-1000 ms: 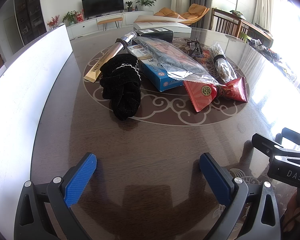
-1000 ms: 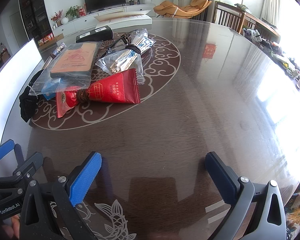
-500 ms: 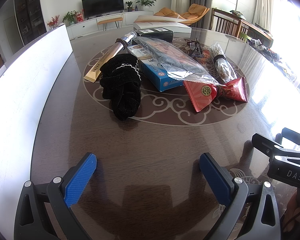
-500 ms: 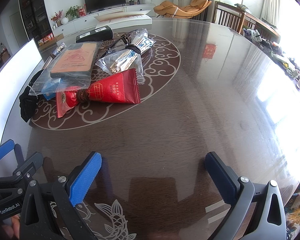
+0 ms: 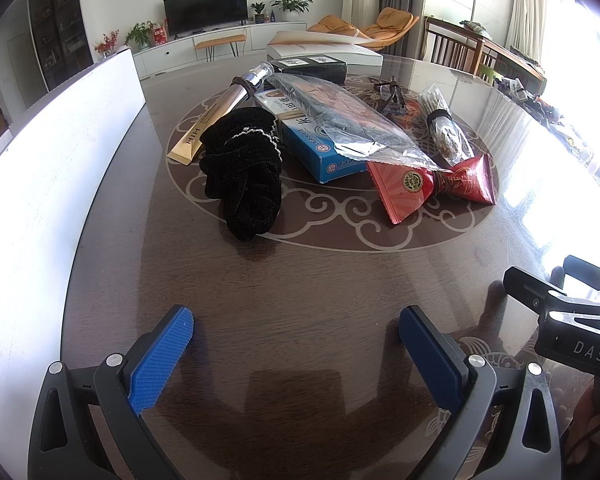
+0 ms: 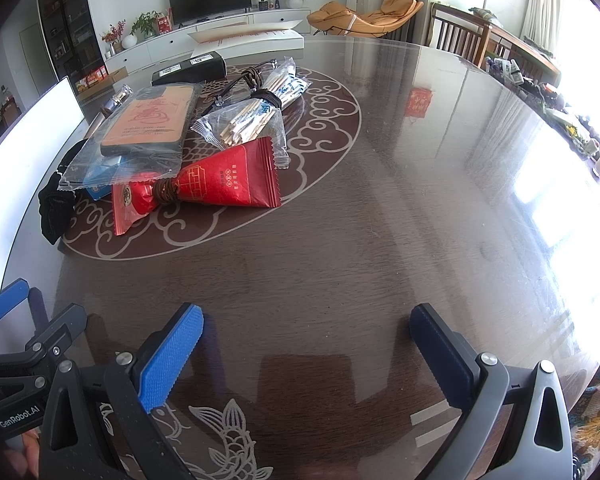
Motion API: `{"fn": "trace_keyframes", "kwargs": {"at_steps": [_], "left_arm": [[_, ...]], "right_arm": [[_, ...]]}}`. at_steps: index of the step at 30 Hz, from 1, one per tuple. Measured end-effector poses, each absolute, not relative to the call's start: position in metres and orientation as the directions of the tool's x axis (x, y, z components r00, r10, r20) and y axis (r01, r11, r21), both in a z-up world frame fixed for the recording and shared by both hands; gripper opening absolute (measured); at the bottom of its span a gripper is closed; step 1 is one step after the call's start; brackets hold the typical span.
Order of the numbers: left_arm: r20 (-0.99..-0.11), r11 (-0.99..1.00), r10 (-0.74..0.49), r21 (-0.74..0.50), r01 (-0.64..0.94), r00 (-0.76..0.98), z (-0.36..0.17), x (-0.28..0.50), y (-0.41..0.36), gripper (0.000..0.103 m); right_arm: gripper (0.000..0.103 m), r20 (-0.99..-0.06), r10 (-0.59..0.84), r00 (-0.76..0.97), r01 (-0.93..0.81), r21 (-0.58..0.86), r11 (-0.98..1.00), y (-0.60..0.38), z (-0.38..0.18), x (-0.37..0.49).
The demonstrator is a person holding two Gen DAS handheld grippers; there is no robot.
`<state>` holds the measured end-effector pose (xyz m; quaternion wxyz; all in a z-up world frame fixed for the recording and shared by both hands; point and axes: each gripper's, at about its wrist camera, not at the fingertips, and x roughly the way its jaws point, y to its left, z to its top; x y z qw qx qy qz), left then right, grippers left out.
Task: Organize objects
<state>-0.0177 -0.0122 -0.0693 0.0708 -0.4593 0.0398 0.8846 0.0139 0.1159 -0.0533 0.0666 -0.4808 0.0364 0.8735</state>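
Observation:
A pile of objects lies on the round dark table (image 5: 300, 288): a black velvet pouch (image 5: 242, 172), a gold tube (image 5: 216, 118), a blue box (image 5: 320, 148), a clear bag with a dark flat item (image 5: 348, 120), a red packet tied with cord (image 5: 432, 184) and a bag of sticks (image 5: 444, 128). In the right wrist view the red packet (image 6: 220, 184), the bagged flat item (image 6: 148, 128) and the sticks (image 6: 252, 120) show at the left. My left gripper (image 5: 296, 332) is open and empty near the table's front. My right gripper (image 6: 306, 330) is open and empty beside it.
A white board (image 5: 52, 184) stands along the table's left edge. A black box (image 5: 312, 66) and a white flat box (image 5: 324, 46) lie at the far side. Chairs (image 5: 452, 48) stand at the back right. The right gripper's body (image 5: 568, 320) shows at the left view's right edge.

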Motion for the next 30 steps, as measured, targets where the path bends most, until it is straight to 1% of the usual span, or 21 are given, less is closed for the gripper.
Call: {"fn": "trace_keyframes", "kwargs": {"at_steps": [17, 22, 23, 27, 30], "left_arm": [[-0.827, -0.987, 0.089, 0.001, -0.16, -0.556, -0.068, -0.017, -0.015, 0.103], [-0.811, -0.992, 0.109, -0.048, -0.12, -0.575, -0.055, -0.023, -0.028, 0.103], [-0.81, -0.993, 0.1, -0.042, -0.113, -0.578, -0.052, -0.028, -0.03, 0.103], [-0.824, -0.998, -0.006, 0.04, -0.047, -0.567, -0.047, -0.063, -0.035, 0.103], [-0.826, -0.999, -0.007, 0.027, -0.027, -0.563, -0.049, -0.093, -0.04, 0.103]], "right_arm": [[0.103, -0.845, 0.081, -0.529, -0.151, -0.001, -0.989, 0.116, -0.054, 0.014], [0.103, -0.844, 0.081, -0.53, -0.15, -0.001, -0.989, 0.116, -0.053, 0.014], [0.103, -0.844, 0.082, -0.53, -0.15, -0.001, -0.989, 0.116, -0.053, 0.014], [0.103, -0.844, 0.082, -0.53, -0.15, -0.002, -0.989, 0.116, -0.053, 0.014], [0.103, -0.844, 0.082, -0.53, -0.15, -0.001, -0.989, 0.116, -0.053, 0.014]]}}
